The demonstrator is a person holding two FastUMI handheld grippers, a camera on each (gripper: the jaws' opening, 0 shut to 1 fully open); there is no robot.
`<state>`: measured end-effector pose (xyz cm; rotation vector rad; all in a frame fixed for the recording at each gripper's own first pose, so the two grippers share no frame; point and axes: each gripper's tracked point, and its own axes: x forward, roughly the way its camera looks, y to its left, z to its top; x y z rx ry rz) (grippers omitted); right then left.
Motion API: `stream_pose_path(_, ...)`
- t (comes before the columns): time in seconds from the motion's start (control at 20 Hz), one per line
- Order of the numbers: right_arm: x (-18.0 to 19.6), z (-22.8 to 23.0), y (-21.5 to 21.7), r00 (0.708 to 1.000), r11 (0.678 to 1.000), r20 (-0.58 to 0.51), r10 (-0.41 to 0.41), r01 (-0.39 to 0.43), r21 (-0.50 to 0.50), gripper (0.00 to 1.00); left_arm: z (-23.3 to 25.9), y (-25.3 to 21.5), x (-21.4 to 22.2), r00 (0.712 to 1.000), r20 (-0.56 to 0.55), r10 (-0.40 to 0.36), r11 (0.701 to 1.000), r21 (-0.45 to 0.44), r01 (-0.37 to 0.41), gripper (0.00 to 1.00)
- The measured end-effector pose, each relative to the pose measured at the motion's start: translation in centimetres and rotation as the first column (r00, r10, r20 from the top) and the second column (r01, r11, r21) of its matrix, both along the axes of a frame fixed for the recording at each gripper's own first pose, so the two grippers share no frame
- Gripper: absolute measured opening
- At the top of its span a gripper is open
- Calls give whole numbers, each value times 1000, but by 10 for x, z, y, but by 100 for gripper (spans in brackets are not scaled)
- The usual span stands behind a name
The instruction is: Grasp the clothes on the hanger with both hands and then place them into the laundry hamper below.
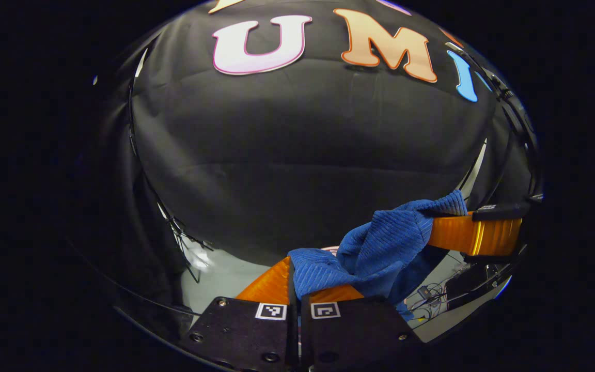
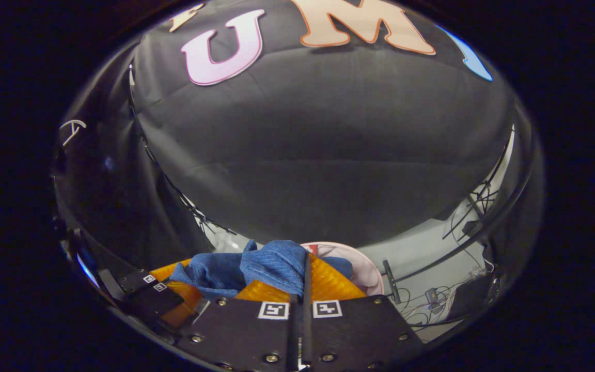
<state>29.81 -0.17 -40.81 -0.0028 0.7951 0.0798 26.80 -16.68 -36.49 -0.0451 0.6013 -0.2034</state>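
Observation:
A blue ribbed garment (image 1: pixel 375 253) hangs bunched between my two grippers in front of the black cloth wall. In the left gripper view, my left gripper (image 1: pixel 295 276) is shut on one end of it. My right gripper (image 1: pixel 434 232) comes in from the right and pinches the other end. In the right gripper view the garment (image 2: pixel 271 266) lies folded over my right gripper (image 2: pixel 305 266), which is shut on it. My left gripper (image 2: pixel 194 284) holds it at lower left. Just beyond and below, the hamper's pale pink rim (image 2: pixel 367 271) shows.
Grey floor with loose cables and small black boxes (image 2: pixel 432 299) lies to the right. A black frame pole (image 2: pixel 173 191) runs along the wall's left edge. A pale curved hook (image 2: pixel 73 126) hangs at upper left.

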Motion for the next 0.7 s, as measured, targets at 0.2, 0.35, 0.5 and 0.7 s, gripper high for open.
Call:
stream_pose_path(0.2, -2, -42, -4, 994, 1000, -108, 7, -10, -26, 4, -39, -4, -6, 995, -101, -12, 1000, 13, 13, 4)
stream_pose_path(0.35, -3, -48, -5, 990, 998, -141, 12, -21, -63, 4, -66, 4, -15, 982, -189, 25, 1000, 4, -25, 4)
stream_pose_path(0.5, -8, -58, -14, 985, 995, -174, -8, -9, -95, 4, -83, 18, -21, 964, -256, 71, 997, 22, -67, 4)
stream_pose_path(0.7, -21, -73, -16, 979, 988, -202, -7, -24, -153, 4, -85, 14, -26, 958, -284, 30, 1000, 14, -27, 5)
